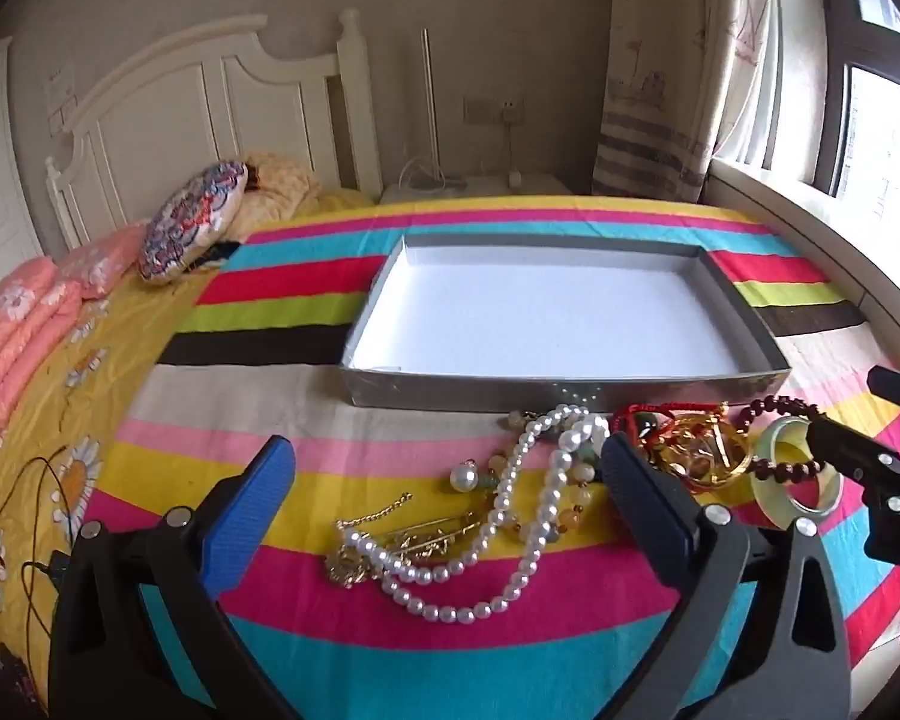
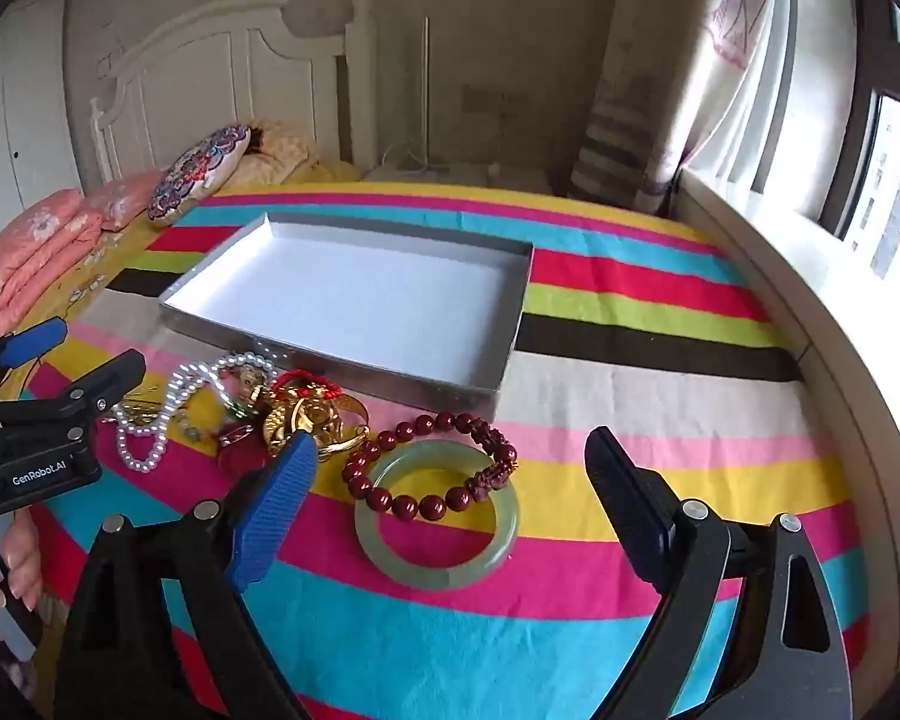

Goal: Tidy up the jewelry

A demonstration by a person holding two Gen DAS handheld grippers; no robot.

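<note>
A heap of jewelry lies on the striped cloth in front of a shallow grey box (image 1: 570, 391) (image 2: 342, 367) with a white floor and nothing in it. The heap holds a pearl necklace (image 1: 536, 540) (image 2: 171, 396), gold chains (image 1: 426, 534), gold pieces tied with red cord (image 1: 702, 450) (image 2: 306, 414), a dark red bead bracelet (image 1: 777, 403) (image 2: 432, 507) and a pale green jade bangle (image 1: 810, 507) (image 2: 438, 570). My left gripper (image 1: 447, 450) (image 2: 99, 343) hangs open above the pearls. My right gripper (image 2: 450, 441) (image 1: 840, 402) is open over the bangle and the bracelet. Neither holds anything.
The cloth covers a bed with pink pillows (image 1: 24, 324) and a round patterned cushion (image 1: 192, 222) at the left, by a white headboard (image 1: 198, 90). A windowsill (image 2: 810, 312) runs along the right. A black cable (image 1: 36, 540) lies at the left. A hand (image 2: 18, 564) holds the left gripper.
</note>
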